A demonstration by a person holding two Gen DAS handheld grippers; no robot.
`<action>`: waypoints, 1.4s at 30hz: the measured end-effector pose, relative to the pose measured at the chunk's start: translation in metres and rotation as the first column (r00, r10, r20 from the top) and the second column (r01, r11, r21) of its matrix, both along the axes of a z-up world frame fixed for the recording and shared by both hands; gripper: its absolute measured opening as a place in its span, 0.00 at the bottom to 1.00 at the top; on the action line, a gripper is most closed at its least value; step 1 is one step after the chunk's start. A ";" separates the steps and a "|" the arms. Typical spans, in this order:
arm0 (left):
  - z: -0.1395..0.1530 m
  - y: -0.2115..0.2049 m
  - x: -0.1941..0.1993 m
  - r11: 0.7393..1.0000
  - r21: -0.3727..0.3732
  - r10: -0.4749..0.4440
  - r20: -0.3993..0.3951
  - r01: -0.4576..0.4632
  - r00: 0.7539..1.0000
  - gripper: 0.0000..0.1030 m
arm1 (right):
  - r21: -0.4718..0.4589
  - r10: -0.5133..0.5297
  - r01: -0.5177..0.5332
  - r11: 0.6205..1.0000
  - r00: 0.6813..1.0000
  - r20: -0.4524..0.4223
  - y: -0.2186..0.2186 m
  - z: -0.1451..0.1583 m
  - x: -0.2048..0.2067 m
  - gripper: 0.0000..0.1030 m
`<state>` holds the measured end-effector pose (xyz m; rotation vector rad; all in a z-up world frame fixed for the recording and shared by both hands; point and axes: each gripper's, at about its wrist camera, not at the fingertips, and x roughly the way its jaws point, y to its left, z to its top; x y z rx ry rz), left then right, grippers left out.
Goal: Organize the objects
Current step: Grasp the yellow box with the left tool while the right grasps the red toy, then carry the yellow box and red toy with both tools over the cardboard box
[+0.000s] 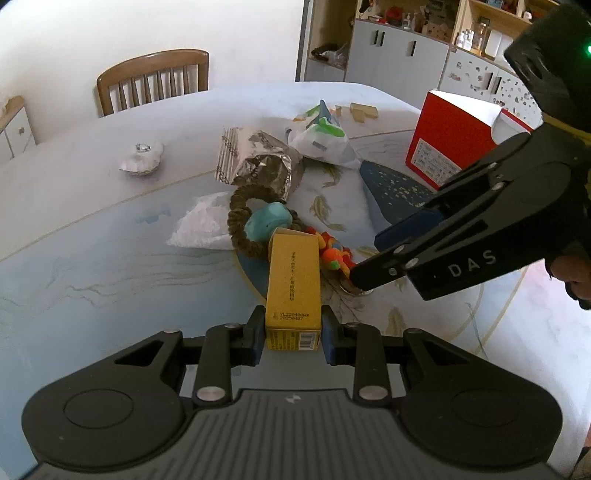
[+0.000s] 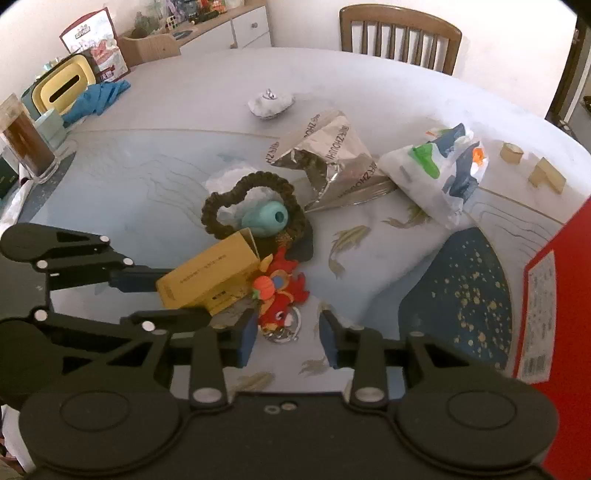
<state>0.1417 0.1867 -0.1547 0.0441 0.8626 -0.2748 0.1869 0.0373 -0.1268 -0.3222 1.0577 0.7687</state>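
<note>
My left gripper (image 1: 293, 332) is shut on the near end of a long yellow carton (image 1: 291, 288), which it holds just above the table. In the right wrist view that carton (image 2: 210, 280) juts in from the left between the left gripper's (image 2: 173, 299) fingers. A red and orange plush keychain (image 2: 280, 295) lies on the table beside the carton. My right gripper (image 2: 288, 338) stands open over its metal ring (image 2: 286, 334), and the pads do not touch it. The left wrist view shows the right gripper (image 1: 369, 260) reaching down next to the plush (image 1: 334, 253).
Just beyond lie a brown rope ring with a teal ball (image 2: 266, 218), an open foil bag (image 2: 328, 158) and a printed plastic bag (image 2: 436, 177). A speckled blue pouch (image 2: 469, 295) and a red box (image 2: 546, 295) are on the right. A chair (image 2: 400, 33) stands behind the table (image 1: 110, 258).
</note>
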 end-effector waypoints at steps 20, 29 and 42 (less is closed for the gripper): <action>-0.006 0.002 0.017 1.000 0.019 0.005 0.013 -0.006 1.000 0.46 | -0.031 0.099 -0.098 0.995 0.994 0.039 0.021 -0.010 0.012 0.49; -0.003 -0.006 0.012 1.000 0.027 -0.009 0.002 0.009 1.000 0.28 | -0.042 0.089 -0.086 0.995 0.993 0.074 0.022 -0.008 0.004 0.36; 0.027 -0.014 -0.002 0.998 -0.052 0.032 -0.002 -0.032 0.999 0.28 | 0.058 -0.095 0.092 0.994 0.994 0.046 -0.035 0.042 -0.007 0.36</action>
